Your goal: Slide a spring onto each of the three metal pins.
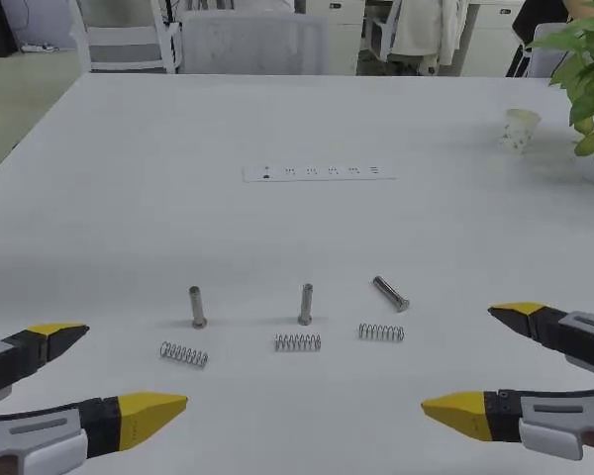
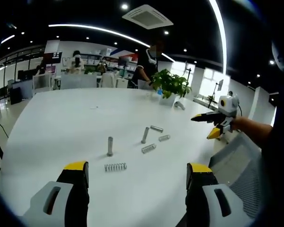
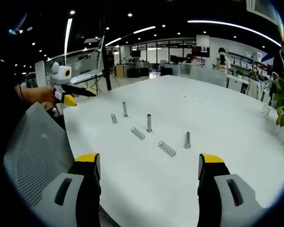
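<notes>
Both pairs of jaws stand wide apart and hold nothing: your left gripper (image 1: 137, 364) is at the near left and your right gripper (image 1: 456, 357) at the near right of the white table (image 1: 277, 109). Between them 3 springs lie in a row, the left spring (image 1: 183, 353), the middle spring (image 1: 297, 342) and the right spring (image 1: 380, 332). Each lies just near its own pin. The left pin (image 1: 196, 307) and the middle pin (image 1: 305, 304) stand upright, while the right pin (image 1: 389, 293) seems to lie on its side.

No spring is on a pin yet, so I judge you are at the first pick. You need a gentle grip on 1 spring and a steady pin. The only container is a paper cup (image 1: 521, 129) at the far right, and its inside is hidden.
</notes>
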A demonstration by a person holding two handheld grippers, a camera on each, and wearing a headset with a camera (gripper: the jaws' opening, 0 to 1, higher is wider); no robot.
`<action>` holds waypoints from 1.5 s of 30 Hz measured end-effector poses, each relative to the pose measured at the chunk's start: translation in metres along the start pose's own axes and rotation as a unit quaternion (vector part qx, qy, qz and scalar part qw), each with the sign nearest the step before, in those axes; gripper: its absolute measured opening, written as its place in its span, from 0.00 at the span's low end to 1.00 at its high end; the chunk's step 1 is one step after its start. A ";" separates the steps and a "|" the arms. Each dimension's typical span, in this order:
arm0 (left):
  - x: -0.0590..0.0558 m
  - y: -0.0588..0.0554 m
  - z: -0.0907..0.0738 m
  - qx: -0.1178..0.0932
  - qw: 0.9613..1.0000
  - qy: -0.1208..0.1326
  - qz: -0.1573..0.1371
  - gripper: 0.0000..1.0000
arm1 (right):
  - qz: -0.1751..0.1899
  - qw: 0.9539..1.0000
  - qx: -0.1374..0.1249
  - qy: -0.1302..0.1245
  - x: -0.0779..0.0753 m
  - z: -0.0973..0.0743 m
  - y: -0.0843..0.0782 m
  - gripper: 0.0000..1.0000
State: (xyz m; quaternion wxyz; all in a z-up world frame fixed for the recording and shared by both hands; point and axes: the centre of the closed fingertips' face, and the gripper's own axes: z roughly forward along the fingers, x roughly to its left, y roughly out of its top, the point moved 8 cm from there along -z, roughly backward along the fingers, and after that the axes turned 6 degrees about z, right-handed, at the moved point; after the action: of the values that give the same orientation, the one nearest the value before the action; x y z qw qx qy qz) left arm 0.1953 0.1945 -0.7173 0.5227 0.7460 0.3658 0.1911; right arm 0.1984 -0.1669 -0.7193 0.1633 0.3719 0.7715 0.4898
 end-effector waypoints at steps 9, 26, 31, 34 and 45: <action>0.001 0.000 -0.002 -0.002 1.000 0.002 -0.003 0.81 | 0.004 1.000 0.002 -0.004 -0.001 -0.004 -0.005 0.85; 0.002 0.000 0.005 0.001 1.000 -0.004 -0.003 0.81 | 0.010 1.000 0.009 -0.010 -0.007 -0.004 -0.010 0.85; 0.002 0.001 0.006 0.002 1.000 -0.003 -0.003 0.81 | 0.010 1.000 0.008 -0.008 -0.008 -0.003 -0.009 0.84; 0.002 0.001 0.005 0.003 1.000 -0.002 -0.002 0.81 | 0.010 1.000 0.008 -0.008 -0.007 -0.002 -0.009 0.84; 0.002 0.000 0.003 0.005 1.000 -0.002 -0.002 0.81 | 0.011 1.000 0.012 -0.007 -0.006 -0.003 -0.010 0.84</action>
State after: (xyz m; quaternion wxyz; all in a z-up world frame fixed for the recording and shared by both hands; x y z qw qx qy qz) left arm 0.1987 0.1940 -0.7190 0.5202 0.7482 0.3669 0.1871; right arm 0.1967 -0.1756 -0.7275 0.1590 0.3854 0.7720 0.4798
